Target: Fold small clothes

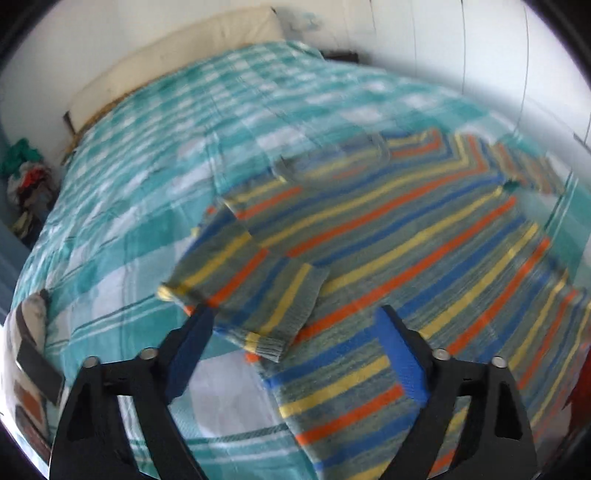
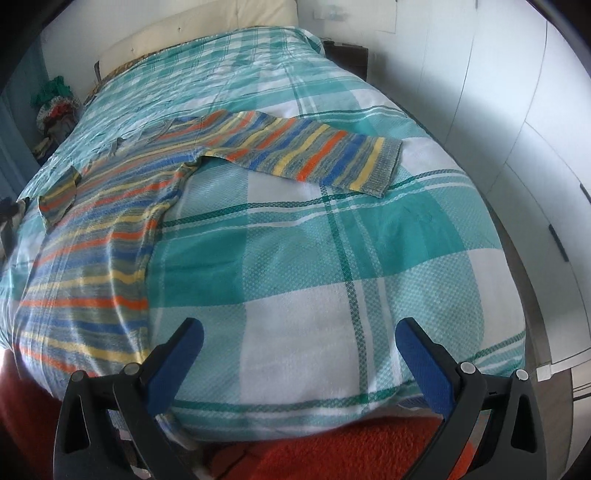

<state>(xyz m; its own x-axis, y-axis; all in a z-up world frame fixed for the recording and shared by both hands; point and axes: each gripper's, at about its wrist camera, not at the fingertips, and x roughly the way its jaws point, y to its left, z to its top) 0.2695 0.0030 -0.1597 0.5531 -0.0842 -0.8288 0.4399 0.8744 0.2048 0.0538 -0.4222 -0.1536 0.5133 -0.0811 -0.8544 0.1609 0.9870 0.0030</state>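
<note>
- One knitted sweater striped in blue, yellow, orange and grey-green (image 2: pixel 110 236) lies flat on one bed covered by a teal-and-white plaid blanket (image 2: pixel 332 258); it occupies the bed's left half in the right wrist view.
- Two sleeves counted: one long sleeve (image 2: pixel 317 155) stretches rightward across the blanket, its ribbed cuff well short of the bed's right edge; the other sleeve (image 1: pixel 251 284) is folded inward over the body, its cuff near the left gripper.
- Two grippers counted; the left gripper (image 1: pixel 295 332), with black arms and blue pads, has its jaws spread wide, one tip touching or just over the folded sleeve, gripping nothing; that view is blurred.
- The right gripper (image 2: pixel 299 339) hovers at the bed's near edge with jaws spread and nothing between them; bare blanket fills the room ahead of it.
- One cream padded headboard (image 2: pixel 192 33) lines the far edge; white cupboard doors (image 2: pixel 498 92) stand along the right side; one heap of mixed clothes (image 2: pixel 55 107) sits beside the far left corner; red fabric (image 2: pixel 351 454) shows below the near edge.
</note>
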